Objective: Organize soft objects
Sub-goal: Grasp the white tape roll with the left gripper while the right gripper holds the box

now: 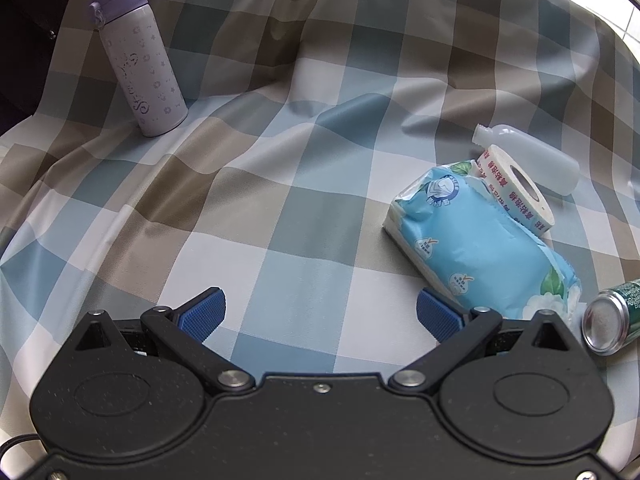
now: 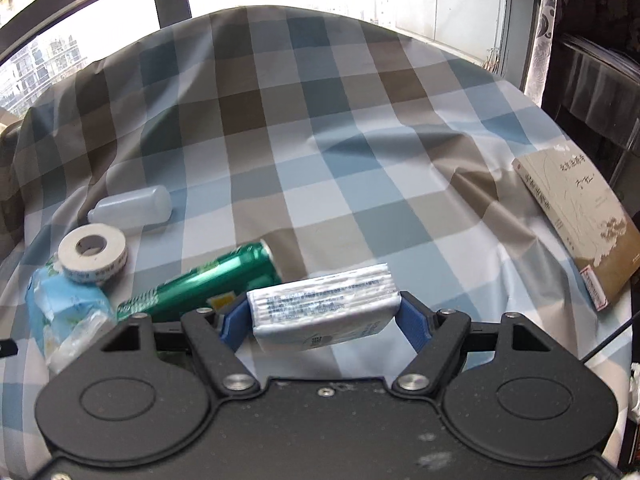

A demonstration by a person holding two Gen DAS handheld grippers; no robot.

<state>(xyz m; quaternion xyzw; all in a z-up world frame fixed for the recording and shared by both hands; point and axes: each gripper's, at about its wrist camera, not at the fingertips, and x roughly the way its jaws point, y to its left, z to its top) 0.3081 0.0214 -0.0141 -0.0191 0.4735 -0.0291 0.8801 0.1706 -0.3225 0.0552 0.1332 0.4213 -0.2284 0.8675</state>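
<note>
While the right gripper (image 2: pixel 320 316) carries a flat white tissue pack (image 2: pixel 320 312) pinched across its width between both blue pads, the pack sits low in the middle of the right wrist view, lifted clear of the checked cloth (image 2: pixel 320 140). Its printed edge faces upward and looks slightly blurred. Just behind it, to the left, a green can (image 2: pixel 208 284) lies on its side, pointing toward the upper right. Further left, at the lower left edge of that frame, a light blue tissue pack (image 2: pixel 64 312) rests on the cloth, with a white tape roll (image 2: pixel 94 258) leaning against its upper end. A translucent plastic bottle (image 2: pixel 132 208) lies on its side beyond the roll. At the right edge, a tan book (image 2: pixel 580 220) lies flat near the edge of the cloth.

Seen from the left wrist view, the left gripper (image 1: pixel 320 316) hangs over bare cloth (image 1: pixel 280 160) with its jaws spread wide and nothing between them. The blue tissue pack (image 1: pixel 480 248) lies at the right of that frame, just beside the right-hand fingertip; I cannot tell whether they touch. The tape roll (image 1: pixel 516 188) and plastic bottle (image 1: pixel 528 156) sit above it, and the can's (image 1: pixel 612 320) silver base shows at the lower right. A lavender flask (image 1: pixel 140 60) stands upright in the upper left, well apart from everything else.
</note>
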